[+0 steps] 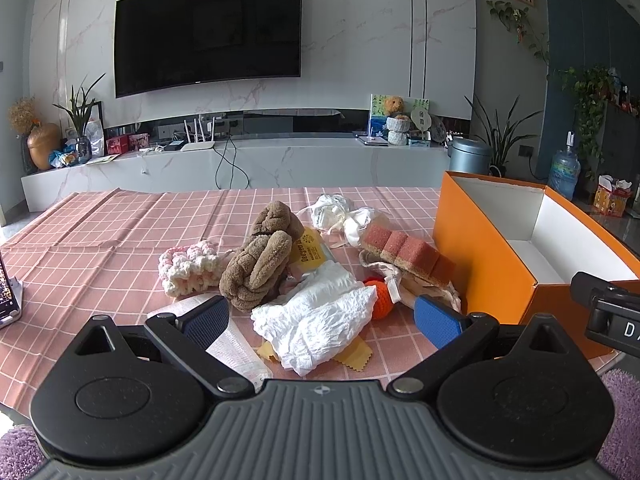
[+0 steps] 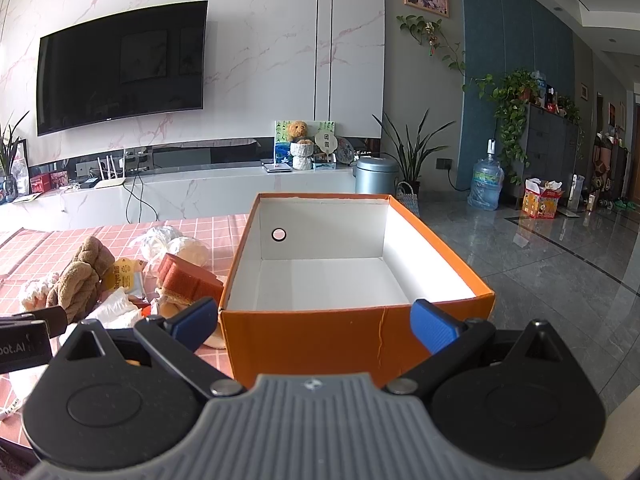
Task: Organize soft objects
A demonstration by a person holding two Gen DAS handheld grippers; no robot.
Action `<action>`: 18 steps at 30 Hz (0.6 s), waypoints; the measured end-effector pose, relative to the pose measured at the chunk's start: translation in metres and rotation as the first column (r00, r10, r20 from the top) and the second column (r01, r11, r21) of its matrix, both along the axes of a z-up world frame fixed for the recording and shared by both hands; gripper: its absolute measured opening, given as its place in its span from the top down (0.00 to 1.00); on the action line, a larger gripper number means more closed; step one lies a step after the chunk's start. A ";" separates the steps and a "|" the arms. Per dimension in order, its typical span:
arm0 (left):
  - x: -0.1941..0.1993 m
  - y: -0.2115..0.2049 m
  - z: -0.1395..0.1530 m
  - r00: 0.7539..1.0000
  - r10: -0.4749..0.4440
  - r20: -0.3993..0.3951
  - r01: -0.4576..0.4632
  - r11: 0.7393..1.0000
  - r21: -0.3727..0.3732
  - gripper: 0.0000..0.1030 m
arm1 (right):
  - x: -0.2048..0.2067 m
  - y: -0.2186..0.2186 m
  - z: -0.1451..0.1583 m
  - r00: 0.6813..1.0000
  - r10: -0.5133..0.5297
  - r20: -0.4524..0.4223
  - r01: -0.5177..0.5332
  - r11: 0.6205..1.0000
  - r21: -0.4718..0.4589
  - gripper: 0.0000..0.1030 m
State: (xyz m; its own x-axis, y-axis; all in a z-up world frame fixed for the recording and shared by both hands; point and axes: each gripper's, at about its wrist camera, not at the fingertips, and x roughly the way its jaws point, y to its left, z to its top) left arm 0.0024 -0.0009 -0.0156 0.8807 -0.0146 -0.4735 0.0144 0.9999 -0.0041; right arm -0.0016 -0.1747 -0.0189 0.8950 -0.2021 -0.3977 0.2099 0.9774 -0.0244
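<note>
A heap of soft things lies on the pink checked tablecloth [image 1: 100, 232]: a crumpled white diaper [image 1: 316, 316], a brown knotted towel [image 1: 260, 268], a pink-white knitted piece [image 1: 188, 268], a red sponge strip [image 1: 404, 250], an orange crochet ball [image 1: 382, 298] and white masks [image 1: 340, 212]. My left gripper [image 1: 322, 322] stands open just before the diaper, touching nothing. An orange box [image 2: 304, 340] with a white, empty inside stands to the right of the heap. My right gripper [image 2: 314, 322] is open at the box's near wall. The brown towel [image 2: 80, 280] and sponge [image 2: 188, 280] lie to its left.
A phone on a stand [image 1: 8, 292] sits at the table's left edge. A yellow cloth [image 1: 354, 356] pokes out under the diaper, and a yellow-labelled packet [image 1: 310, 250] lies in the heap. Beyond the table are a TV console [image 1: 240, 160] and tiled floor [image 2: 560, 280].
</note>
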 end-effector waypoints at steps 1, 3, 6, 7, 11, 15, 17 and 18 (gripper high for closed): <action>0.000 0.000 0.000 1.000 -0.001 -0.001 0.001 1.000 0.000 0.00 | 0.000 0.000 0.000 1.000 0.000 -0.001 0.000 1.000 -0.001 0.02; 0.000 0.000 0.000 1.000 -0.001 -0.001 0.001 1.000 0.001 0.00 | 0.000 0.000 0.000 1.000 0.000 -0.001 0.000 1.000 -0.001 0.02; 0.000 0.000 0.000 1.000 -0.001 -0.001 0.001 1.000 -0.001 0.00 | 0.000 0.001 0.000 1.000 0.000 -0.002 0.000 1.000 -0.002 0.02; 0.000 0.000 0.000 1.000 0.000 -0.001 0.000 1.000 -0.001 0.00 | 0.000 0.000 0.000 1.000 0.001 -0.002 -0.001 1.000 -0.002 0.02; 0.001 0.000 0.001 1.000 0.000 -0.002 0.000 1.000 0.000 0.00 | 0.000 0.000 -0.001 1.000 0.003 -0.006 -0.003 1.000 -0.004 0.02; 0.001 -0.001 0.000 1.000 0.000 -0.002 0.000 1.000 0.000 0.00 | -0.001 0.001 0.000 1.000 0.004 -0.012 -0.004 1.000 -0.006 0.02; 0.001 -0.001 0.000 1.000 0.000 -0.002 0.000 1.000 0.000 0.00 | -0.001 0.001 0.001 1.000 0.005 -0.014 -0.005 1.000 -0.008 0.02; 0.001 -0.001 0.000 1.000 0.000 -0.003 0.000 1.000 0.000 0.00 | 0.000 0.001 0.001 1.000 0.005 -0.015 -0.005 1.000 -0.009 0.02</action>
State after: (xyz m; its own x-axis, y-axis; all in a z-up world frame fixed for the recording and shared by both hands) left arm 0.0034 -0.0018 -0.0154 0.8793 -0.0150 -0.4760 0.0149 0.9999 -0.0040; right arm -0.0014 -0.1734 -0.0174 0.8899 -0.2010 -0.4094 0.2043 0.9782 -0.0363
